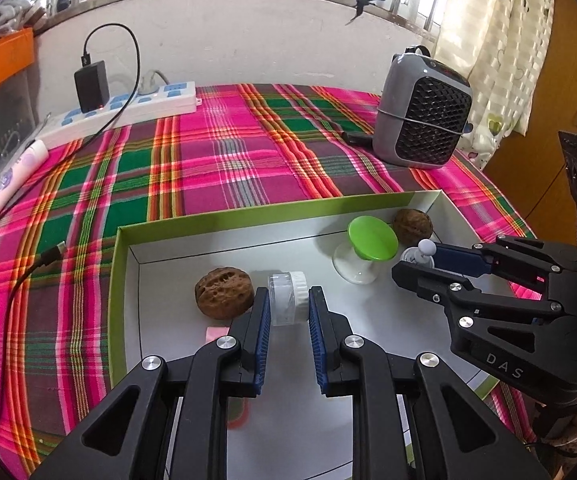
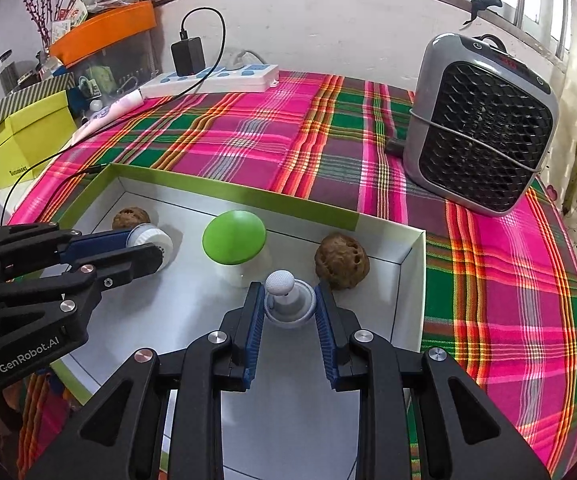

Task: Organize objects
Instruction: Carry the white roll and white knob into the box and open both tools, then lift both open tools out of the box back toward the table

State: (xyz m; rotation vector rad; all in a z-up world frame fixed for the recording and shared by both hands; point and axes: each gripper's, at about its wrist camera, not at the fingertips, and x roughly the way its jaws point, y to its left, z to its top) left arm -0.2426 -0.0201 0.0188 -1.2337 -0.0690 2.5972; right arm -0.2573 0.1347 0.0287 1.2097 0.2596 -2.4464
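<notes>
Straddling a clear jar (image 1: 287, 298) beside a walnut (image 1: 223, 292), the left gripper (image 1: 287, 300) should close squarely; the right gripper (image 2: 289, 300) brackets a ball-topped piece (image 2: 286, 294) inside the box (image 2: 410, 256), contact unclear.

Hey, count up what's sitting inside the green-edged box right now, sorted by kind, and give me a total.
Walnuts: 2
Green-capped mushroom piece: 1
Clear jar with white lid: 1, between the left gripper jaws
Grey stand with a white dimpled ball: 1, between the right gripper jaws
Total: 5
A pink scrap by the left jaw is too hidden to identify.
</notes>
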